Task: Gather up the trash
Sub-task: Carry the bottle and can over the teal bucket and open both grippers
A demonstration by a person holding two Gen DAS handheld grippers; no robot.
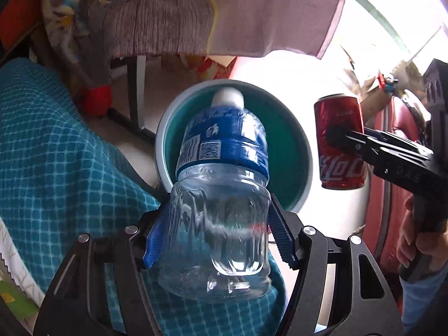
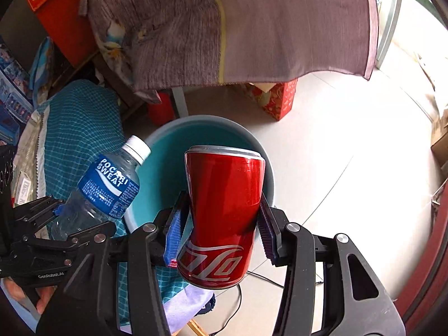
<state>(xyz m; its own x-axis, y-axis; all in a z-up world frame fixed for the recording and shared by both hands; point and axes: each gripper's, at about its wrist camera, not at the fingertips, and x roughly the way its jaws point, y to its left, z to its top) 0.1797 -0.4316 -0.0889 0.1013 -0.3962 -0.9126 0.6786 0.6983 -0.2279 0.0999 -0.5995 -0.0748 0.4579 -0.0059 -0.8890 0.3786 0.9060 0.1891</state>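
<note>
My left gripper (image 1: 217,232) is shut on a clear plastic bottle (image 1: 221,184) with a blue label and white cap, held above a teal bin (image 1: 296,151) on the floor. The bottle also shows in the right wrist view (image 2: 106,187), cap tilted toward the bin (image 2: 168,145). My right gripper (image 2: 221,224) is shut on a red cola can (image 2: 224,212), held upright over the bin's near rim. In the left wrist view the can (image 1: 340,142) hangs to the right of the bin, gripped by the right gripper's fingers (image 1: 364,142).
A teal checked blanket (image 1: 56,168) lies left of the bin. A grey-pink cloth (image 2: 252,28) hangs over a table behind it. A red gift box (image 2: 277,100) stands on the pale tiled floor (image 2: 350,154). A thin cable (image 2: 238,299) runs across the floor.
</note>
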